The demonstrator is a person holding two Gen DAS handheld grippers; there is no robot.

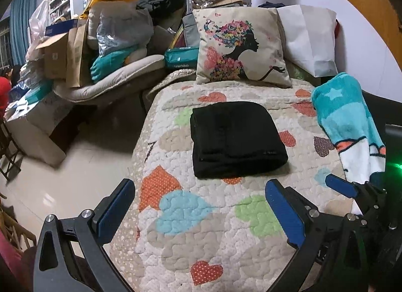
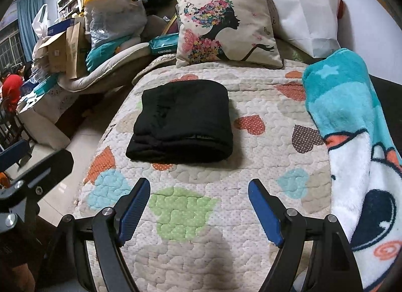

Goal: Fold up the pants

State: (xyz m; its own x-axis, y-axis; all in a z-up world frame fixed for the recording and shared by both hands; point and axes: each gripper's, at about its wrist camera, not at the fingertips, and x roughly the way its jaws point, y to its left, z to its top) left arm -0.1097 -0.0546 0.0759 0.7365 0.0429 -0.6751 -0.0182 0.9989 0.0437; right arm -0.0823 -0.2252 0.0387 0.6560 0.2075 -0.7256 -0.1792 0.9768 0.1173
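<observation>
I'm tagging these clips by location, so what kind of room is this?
Probably a lived-in bedroom that doubles as storage: a heart-patterned quilt over a bed, a printed cushion at its head, and boxes and bags heaped beside it.

Folded pants (image 1: 236, 138) on quilt (image 1: 201, 229) — cushion (image 1: 241, 45) behind, blanket (image 1: 349, 126) right.

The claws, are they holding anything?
No. The left claw and right claw are both open and empty. The folded black pants lie untouched on the quilt.
</observation>
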